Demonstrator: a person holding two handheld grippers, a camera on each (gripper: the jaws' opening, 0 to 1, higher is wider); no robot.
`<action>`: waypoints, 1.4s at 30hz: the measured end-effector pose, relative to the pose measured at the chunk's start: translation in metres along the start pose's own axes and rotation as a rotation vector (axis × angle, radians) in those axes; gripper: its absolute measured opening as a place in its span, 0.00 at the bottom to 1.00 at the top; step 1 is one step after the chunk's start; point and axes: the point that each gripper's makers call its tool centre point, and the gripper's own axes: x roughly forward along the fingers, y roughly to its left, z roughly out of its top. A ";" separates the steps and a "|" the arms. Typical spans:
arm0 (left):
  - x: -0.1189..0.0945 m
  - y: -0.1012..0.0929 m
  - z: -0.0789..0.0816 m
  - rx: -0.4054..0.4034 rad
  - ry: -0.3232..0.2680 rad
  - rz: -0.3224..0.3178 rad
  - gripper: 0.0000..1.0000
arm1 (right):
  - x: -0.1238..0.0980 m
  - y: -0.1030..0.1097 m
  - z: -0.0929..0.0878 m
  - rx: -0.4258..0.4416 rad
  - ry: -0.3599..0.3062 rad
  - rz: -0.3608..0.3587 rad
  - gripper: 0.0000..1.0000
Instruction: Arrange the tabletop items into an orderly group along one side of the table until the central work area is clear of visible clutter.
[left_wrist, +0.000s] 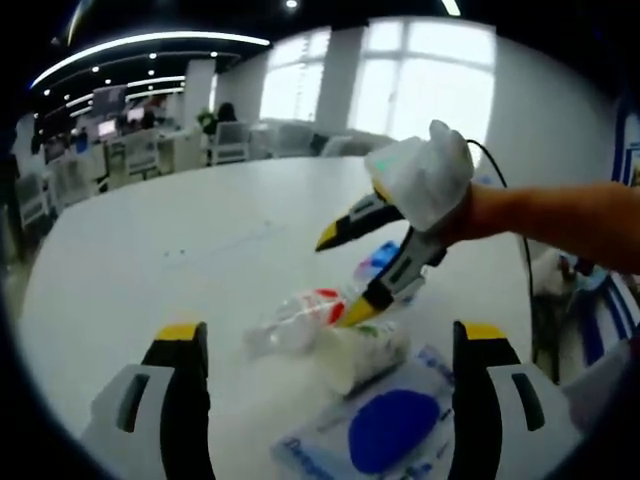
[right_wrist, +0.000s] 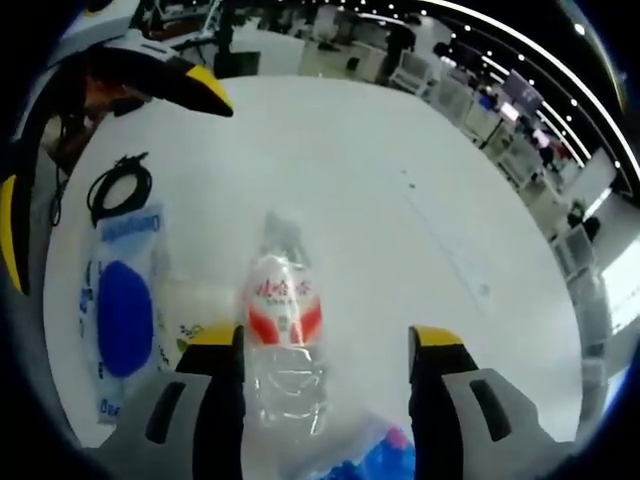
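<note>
Right gripper (right_wrist: 325, 345): jaws spread wide, yellow-tipped, rising from the bottom of the right gripper view. The clear plastic bottle (right_wrist: 283, 330) lies between them, nearer the left jaw; whether that jaw touches it I cannot tell. Nothing is pinched. The same gripper comes in at centre right of the left gripper view (left_wrist: 345, 278), held by a hand (left_wrist: 425, 175) in a white glove, jaws apart, lower tip just over the bottle (left_wrist: 295, 318).

Left gripper (left_wrist: 330, 340): jaws spread wide at the bottom of the left gripper view, nothing between them but items lying on the table beyond.

Bottle: lying on its side, red-and-white label around its middle. In the right gripper view its long axis runs up the frame, the narrow end pointing away toward the upper middle (cap not clearly resolved). It sits in the lower centre of that frame.

Just beside it, to the left in the right gripper view: a white crumpled bag (right_wrist: 190, 305), then a flat white packet with a blue oval (right_wrist: 122, 315), and above that a coiled black cable (right_wrist: 120, 187). A blue and pink wrapper (right_wrist: 375, 455) shows at the bottom edge.

Surface: round white table (right_wrist: 400, 200), mostly bare past the cluster. Room: open office with desks, chairs, ceiling light strips and large bright windows (left_wrist: 400, 70) at upper centre of the left gripper view.
</note>
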 end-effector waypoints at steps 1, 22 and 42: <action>0.000 0.001 0.000 -0.005 -0.001 0.000 0.98 | 0.001 0.001 0.000 0.003 0.000 0.007 0.64; 0.002 0.009 -0.008 -0.030 0.008 0.002 0.97 | 0.037 0.026 -0.001 0.016 0.027 0.135 0.50; -0.002 0.006 -0.009 -0.029 0.000 -0.024 0.96 | 0.047 0.032 -0.003 0.040 0.058 0.179 0.45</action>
